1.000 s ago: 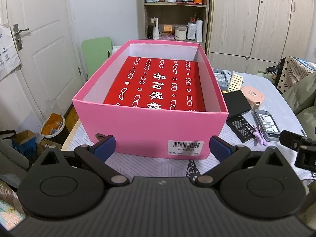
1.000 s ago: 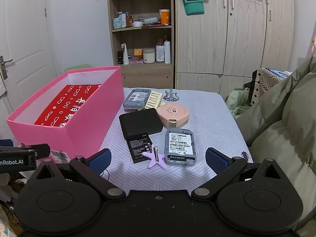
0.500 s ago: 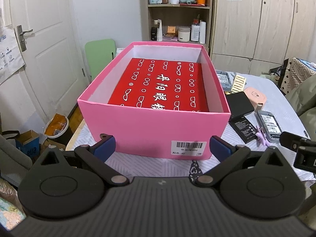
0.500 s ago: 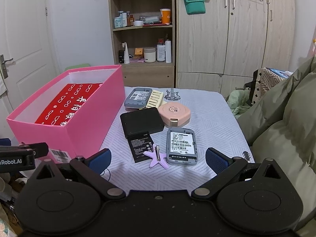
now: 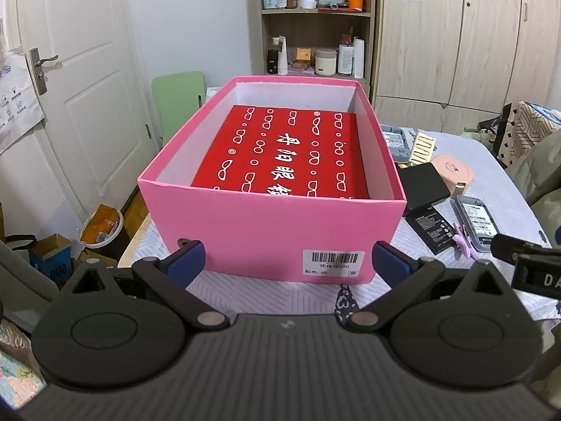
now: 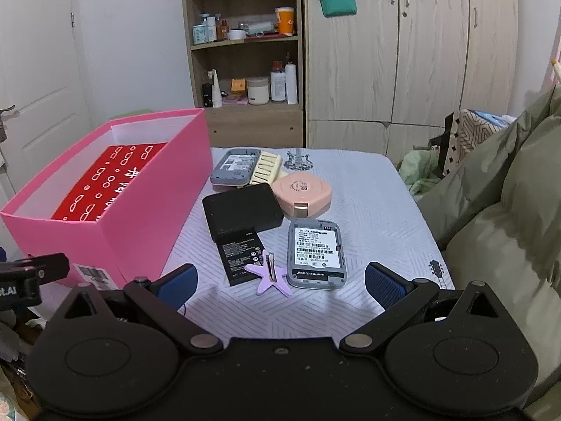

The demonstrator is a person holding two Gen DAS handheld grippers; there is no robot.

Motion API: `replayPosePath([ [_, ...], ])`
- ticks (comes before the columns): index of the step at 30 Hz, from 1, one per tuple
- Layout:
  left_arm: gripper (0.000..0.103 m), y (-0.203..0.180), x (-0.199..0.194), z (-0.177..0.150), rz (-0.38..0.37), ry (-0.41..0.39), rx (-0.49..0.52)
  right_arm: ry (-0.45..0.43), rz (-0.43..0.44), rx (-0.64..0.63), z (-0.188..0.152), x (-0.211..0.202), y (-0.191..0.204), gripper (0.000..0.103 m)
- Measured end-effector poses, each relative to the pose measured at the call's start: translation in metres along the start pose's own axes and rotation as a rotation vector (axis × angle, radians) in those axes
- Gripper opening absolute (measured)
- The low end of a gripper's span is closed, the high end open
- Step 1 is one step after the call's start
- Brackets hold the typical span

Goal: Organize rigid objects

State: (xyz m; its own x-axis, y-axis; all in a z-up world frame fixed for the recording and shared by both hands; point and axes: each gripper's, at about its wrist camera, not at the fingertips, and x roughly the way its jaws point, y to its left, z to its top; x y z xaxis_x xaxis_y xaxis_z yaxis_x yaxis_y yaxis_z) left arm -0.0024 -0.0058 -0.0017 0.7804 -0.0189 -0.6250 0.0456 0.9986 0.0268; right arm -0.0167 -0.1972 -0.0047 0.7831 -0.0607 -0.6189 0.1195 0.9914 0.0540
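While both grippers, left (image 5: pixel 285 261) and right (image 6: pixel 278 282), hang wide open and empty, the loose items lie beside the pink box (image 6: pixel 140 210); nothing looks packed yet. Take the nearest grey device (image 6: pixel 315 254) by its long edges, probably; mind the star clip (image 6: pixel 270 277) touching it.

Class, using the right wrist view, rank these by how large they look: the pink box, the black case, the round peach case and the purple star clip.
1. pink box
2. black case
3. round peach case, looks close to the black case and lies farther back, so unsure
4. purple star clip

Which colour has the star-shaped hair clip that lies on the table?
The star-shaped hair clip is light purple, with a metal clasp. The right wrist view shows it best.
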Motion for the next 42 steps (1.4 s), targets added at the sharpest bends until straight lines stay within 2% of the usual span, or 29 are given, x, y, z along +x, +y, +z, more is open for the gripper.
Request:
replayPosePath([
  [42,0.102,0.0006,0.0006,-0.0011,-0.014,-0.001,-0.004,-0.005,0.000,0.006,-0.0007,-0.0011,0.0003,0.103],
])
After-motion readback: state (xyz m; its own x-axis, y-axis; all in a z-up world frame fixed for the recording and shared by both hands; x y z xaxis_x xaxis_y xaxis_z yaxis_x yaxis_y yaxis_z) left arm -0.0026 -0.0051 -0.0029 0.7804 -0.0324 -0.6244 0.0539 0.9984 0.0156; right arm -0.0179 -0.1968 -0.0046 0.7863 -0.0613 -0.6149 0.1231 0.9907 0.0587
